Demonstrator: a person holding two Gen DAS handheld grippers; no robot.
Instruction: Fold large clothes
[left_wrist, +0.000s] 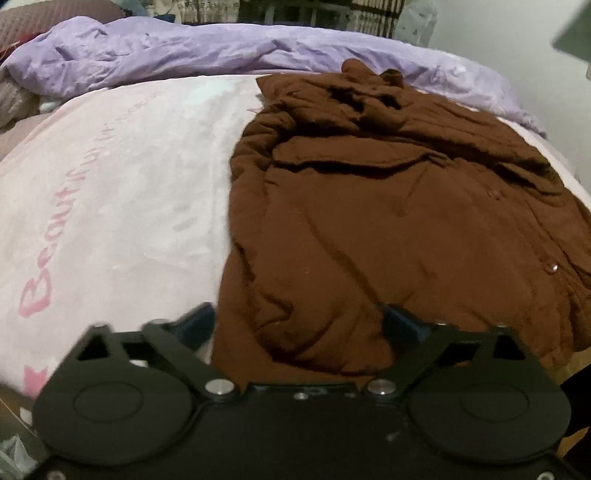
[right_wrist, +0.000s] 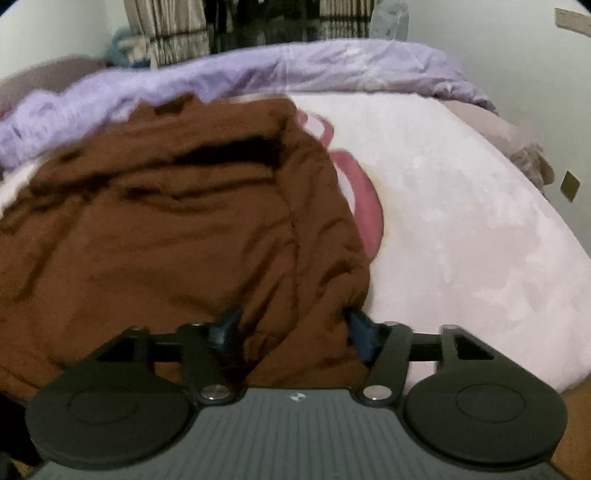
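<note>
Brown padded coat (left_wrist: 388, 221) is what I'm working with, and in the left wrist view it lies spread on the pale pink bedspread (left_wrist: 122, 177), collar end toward the rumpled lilac duvet (left_wrist: 192, 55) at the far side and hem toward me. It looks quilted and puffy, so I judge it soft, bulky, light for its bulk and likely to spring back out of a fold; the shell may be a bit slick. My left gripper (left_wrist: 297, 323) hangs over the near hem with its fingers spread wide and nothing between them. I'd take hold at the hem corner or along the side seam, where the layers are thin enough to pinch. A snap button (left_wrist: 551, 266) shows near the coat's right edge. Bare bedspread to the left gives plenty of room to lay a fold over. In the right wrist view, blurred, the coat (right_wrist: 166, 229) fills the left half, its right edge running down to my right gripper (right_wrist: 291, 328), whose fingers are apart and straddle the hem corner; I cannot tell whether they touch cloth. The bedspread (right_wrist: 461, 221) to the right is open, and the bed's near edge is close beneath both tools.
</note>
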